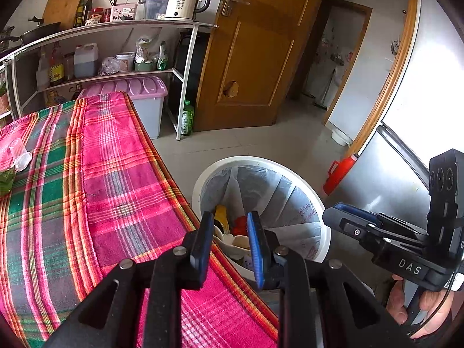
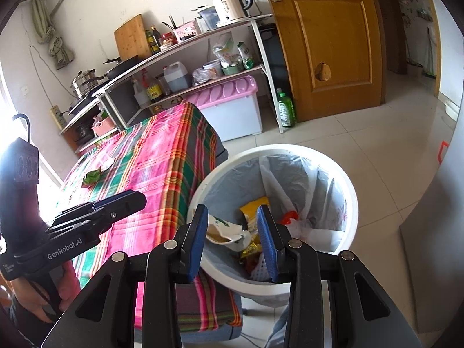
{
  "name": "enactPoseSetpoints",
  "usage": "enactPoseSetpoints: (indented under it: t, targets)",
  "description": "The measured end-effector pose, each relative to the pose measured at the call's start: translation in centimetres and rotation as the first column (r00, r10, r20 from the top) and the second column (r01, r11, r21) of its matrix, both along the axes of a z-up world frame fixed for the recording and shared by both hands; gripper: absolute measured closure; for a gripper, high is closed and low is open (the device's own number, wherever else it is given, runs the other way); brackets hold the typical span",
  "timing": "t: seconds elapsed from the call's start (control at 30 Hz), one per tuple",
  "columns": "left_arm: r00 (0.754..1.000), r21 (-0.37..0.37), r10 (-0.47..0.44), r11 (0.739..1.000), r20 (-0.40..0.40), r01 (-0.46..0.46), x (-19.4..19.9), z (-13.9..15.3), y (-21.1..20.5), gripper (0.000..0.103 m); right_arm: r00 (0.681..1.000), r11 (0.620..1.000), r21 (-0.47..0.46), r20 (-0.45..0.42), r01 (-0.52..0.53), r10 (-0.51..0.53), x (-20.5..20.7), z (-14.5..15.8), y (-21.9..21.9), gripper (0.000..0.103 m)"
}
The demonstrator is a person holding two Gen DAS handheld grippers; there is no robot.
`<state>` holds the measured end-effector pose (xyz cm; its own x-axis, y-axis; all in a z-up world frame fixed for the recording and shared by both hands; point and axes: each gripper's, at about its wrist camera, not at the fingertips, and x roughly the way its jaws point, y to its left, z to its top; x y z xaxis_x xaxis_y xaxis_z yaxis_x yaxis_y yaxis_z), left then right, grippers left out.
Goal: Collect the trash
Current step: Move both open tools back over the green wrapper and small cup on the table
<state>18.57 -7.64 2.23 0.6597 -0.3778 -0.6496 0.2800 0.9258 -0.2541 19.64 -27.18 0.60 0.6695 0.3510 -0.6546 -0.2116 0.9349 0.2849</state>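
Claws, left and right, hang apart and empty above the bin, apparently for dropping trash; scraps wait far-left on the bench.
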Motion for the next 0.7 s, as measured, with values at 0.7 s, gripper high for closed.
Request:
enactPoseSetpoints:
  t: [0.7]
  targets:
    - [0.989,-0.005,0.131,0.991,0.072,-0.131,-4.3,1.5,6.7,0.076,0.985,0.987,-0.025,0.056,-0.161,0.162,-2.1,2.1,6.8,0.067]
